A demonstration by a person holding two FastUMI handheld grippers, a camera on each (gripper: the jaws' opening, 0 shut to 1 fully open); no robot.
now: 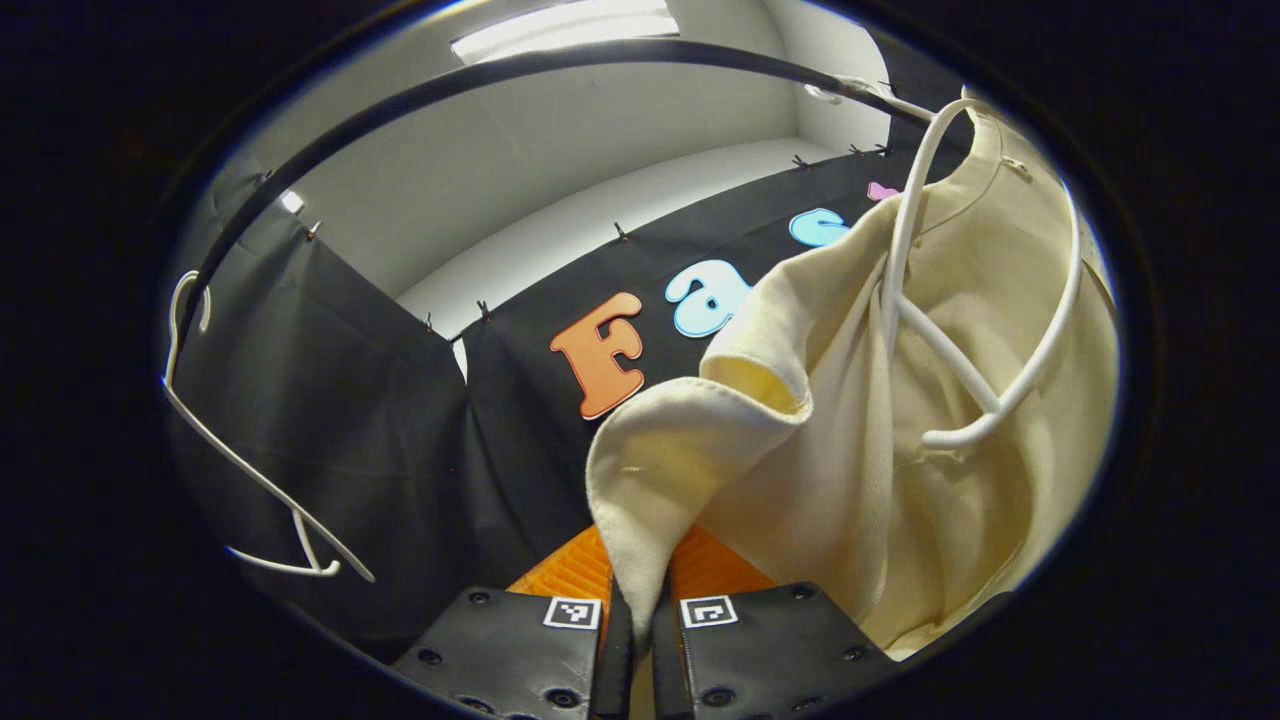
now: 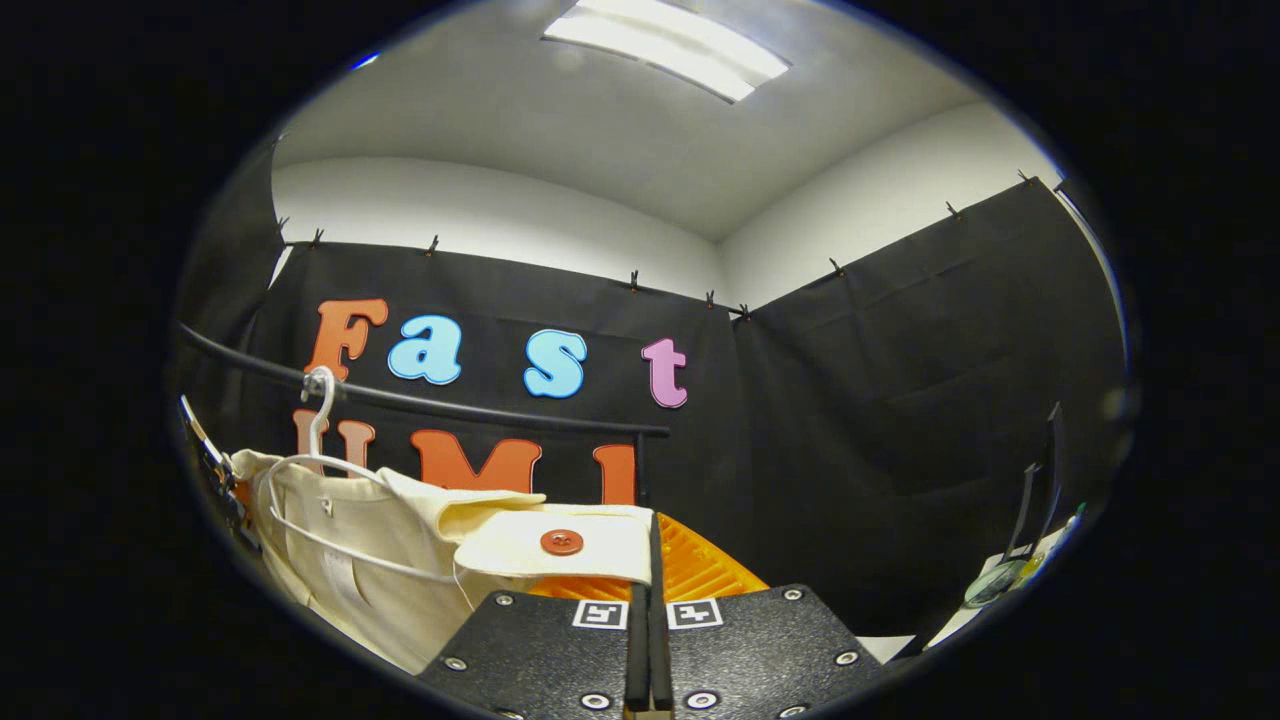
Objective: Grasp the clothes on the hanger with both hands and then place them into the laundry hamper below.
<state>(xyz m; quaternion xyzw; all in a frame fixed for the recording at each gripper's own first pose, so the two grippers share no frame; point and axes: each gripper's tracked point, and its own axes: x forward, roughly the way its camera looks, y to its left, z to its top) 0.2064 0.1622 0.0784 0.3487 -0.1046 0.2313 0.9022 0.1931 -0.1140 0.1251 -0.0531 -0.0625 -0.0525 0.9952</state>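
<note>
A cream garment hangs on a white hanger from a black rail. In the left gripper view my left gripper is shut on a thick edge of the garment, which runs down between the orange fingers. In the right gripper view my right gripper is shut on a flap of the same cream garment that carries an orange button. The white hanger hooks on the rail to the left. I see no hamper.
A second, bare white hanger hangs at the left end of the rail. At the right edge of the right gripper view stands a dark upright stand beside small items on a white surface.
</note>
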